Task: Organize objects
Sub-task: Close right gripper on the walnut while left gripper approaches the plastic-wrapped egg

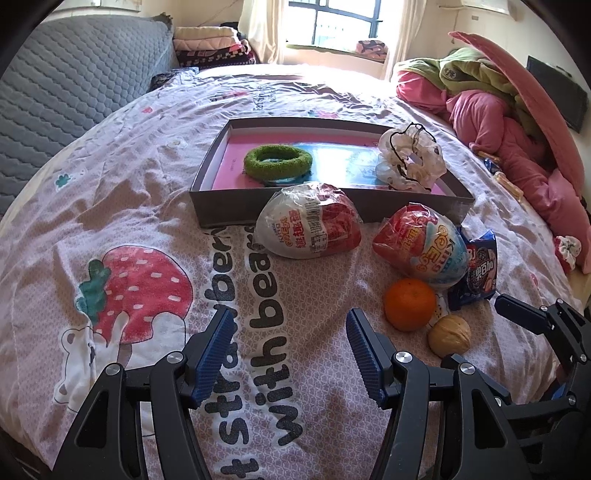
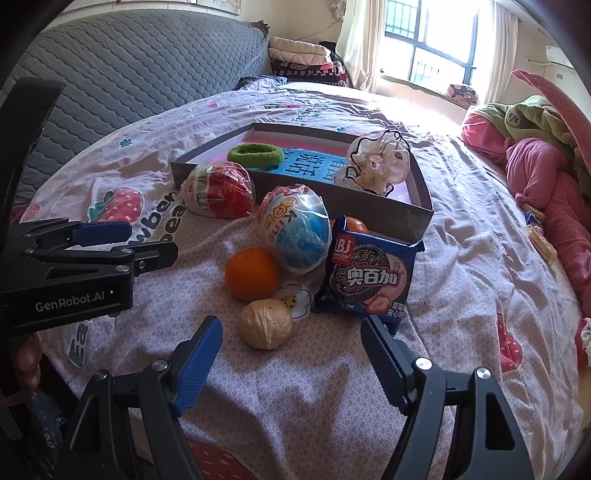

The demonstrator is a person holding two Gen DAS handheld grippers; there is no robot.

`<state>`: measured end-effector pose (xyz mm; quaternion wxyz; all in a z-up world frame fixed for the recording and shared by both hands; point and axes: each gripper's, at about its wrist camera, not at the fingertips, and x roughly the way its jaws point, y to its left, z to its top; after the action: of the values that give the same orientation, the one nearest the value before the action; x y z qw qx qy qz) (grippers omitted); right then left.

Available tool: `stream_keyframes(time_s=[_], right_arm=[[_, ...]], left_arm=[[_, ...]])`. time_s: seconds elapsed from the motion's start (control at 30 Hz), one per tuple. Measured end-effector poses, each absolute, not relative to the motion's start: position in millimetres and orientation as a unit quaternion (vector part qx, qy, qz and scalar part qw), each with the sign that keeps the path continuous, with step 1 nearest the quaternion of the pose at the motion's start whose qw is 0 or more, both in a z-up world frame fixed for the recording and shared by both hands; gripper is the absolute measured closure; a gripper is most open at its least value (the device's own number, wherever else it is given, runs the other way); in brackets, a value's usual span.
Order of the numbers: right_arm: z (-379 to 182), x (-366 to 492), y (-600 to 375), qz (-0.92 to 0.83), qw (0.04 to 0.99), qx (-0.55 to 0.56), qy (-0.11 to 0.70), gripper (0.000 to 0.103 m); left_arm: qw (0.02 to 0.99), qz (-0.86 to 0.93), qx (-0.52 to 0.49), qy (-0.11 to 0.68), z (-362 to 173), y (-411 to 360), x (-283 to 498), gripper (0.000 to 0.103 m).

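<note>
Two hair ties (image 1: 277, 164) are lying in the box (image 1: 229, 210); snacks, orange (image 2: 252, 274) and walnut (image 2: 265, 324) are waiting on the bed. Both grippers (image 1: 290, 354) (image 2: 291, 363) are hanging wide open, empty.

Two wrapped eggs (image 1: 309, 225) (image 1: 419, 245), two scrunchies (image 1: 277, 161) (image 1: 412, 157), one orange (image 1: 409, 303), one walnut (image 1: 448, 335).

A strawberry-print bedspread (image 1: 147, 177) covers the bed, a grey quilted headboard (image 1: 74, 74) at its left, folded blankets (image 1: 214, 44) by the sunlit window (image 1: 332, 22), pink bedding (image 1: 498, 122) heaped right.
</note>
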<state>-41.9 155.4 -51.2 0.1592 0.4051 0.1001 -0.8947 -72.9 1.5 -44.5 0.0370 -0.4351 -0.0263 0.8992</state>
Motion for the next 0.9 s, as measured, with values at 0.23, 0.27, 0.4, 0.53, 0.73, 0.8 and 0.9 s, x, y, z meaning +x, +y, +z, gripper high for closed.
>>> stream_keyframes(time_s=[0.23, 0.27, 0.4, 0.53, 0.73, 0.8, 0.9], right_arm=[[-55.6, -43.7, 150.4, -0.893, 0.167, 0.405, 0.103, 0.027], [-56.4, -44.1, 149.9, -0.892, 0.168, 0.406, 0.104, 0.03], [-60.0, -45.3, 148.8, -0.89, 0.172, 0.409, 0.104, 0.034], [-63.2, -46.7, 148.6, -0.888, 0.173, 0.413, 0.103, 0.041], [-66.8, -47.1, 145.6, -0.886, 0.182, 0.415, 0.103, 0.06], [-68.2, -47.4, 143.9, -0.884, 0.185, 0.416, 0.105, 0.063], [-69.6, -47.5, 141.3, -0.884, 0.184, 0.416, 0.107, 0.063]], left_arm=[[0.041, 0.906, -0.42, -0.031, -42.5, -4.7, -90.2, 0.038], [0.042, 0.906, -0.419, -0.032, -42.8, -5.9, -93.1, 0.038], [0.041, 0.907, -0.417, -0.035, -44.2, -11.0, -105.9, 0.038], [0.041, 0.906, -0.42, -0.035, -48.6, -15.2, -118.4, 0.038], [0.076, 0.9, -0.426, -0.043, -55.6, -16.2, -128.9, 0.033], [0.093, 0.899, -0.426, -0.045, -57.1, -14.3, -131.6, 0.032], [0.117, 0.899, -0.419, -0.041, -57.1, -7.7, -133.0, 0.03]])
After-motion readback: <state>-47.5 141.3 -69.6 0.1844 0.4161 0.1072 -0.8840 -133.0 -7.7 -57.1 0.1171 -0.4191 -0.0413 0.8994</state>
